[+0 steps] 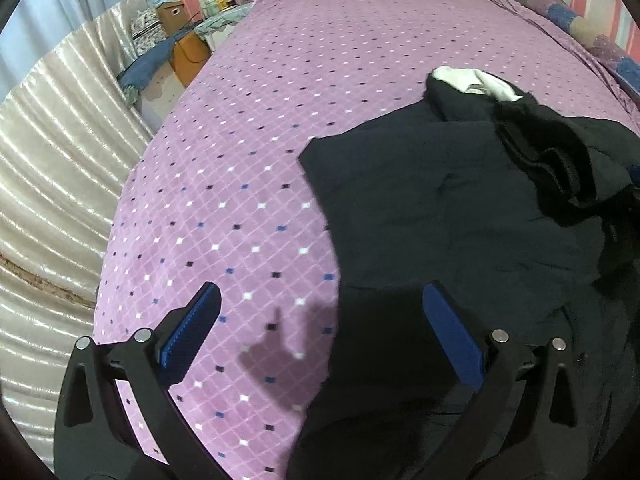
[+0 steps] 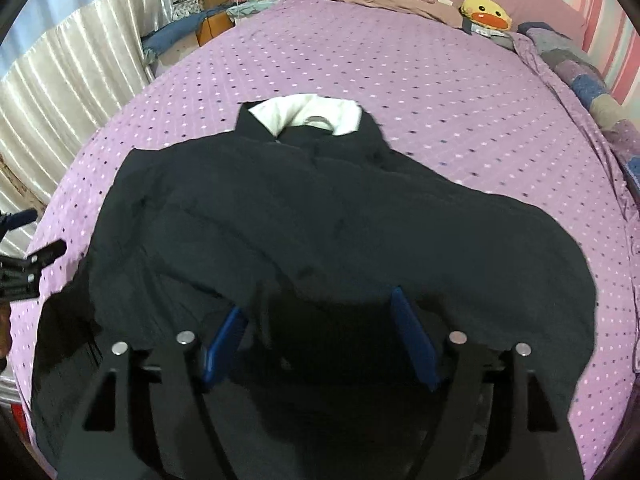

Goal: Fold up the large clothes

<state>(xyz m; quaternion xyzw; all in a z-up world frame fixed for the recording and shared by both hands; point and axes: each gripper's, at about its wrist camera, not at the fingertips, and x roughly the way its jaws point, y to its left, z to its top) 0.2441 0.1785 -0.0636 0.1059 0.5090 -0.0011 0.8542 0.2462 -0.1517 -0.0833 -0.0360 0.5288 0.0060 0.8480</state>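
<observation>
The left gripper (image 1: 320, 300) hangs with its blue-padded jaws spread wide and nothing between them — one pad over the purple diamond-patterned bedspread (image 1: 248, 128), the other above the near edge of the large black jacket with a white-lined collar (image 1: 460, 200), which spreads from the centre toward three o'clock in the left wrist view. The right gripper (image 2: 318, 304) also stands apart, pads clear of the cloth, over the jacket's dark hem at six o'clock — the collar lies at twelve.
</observation>
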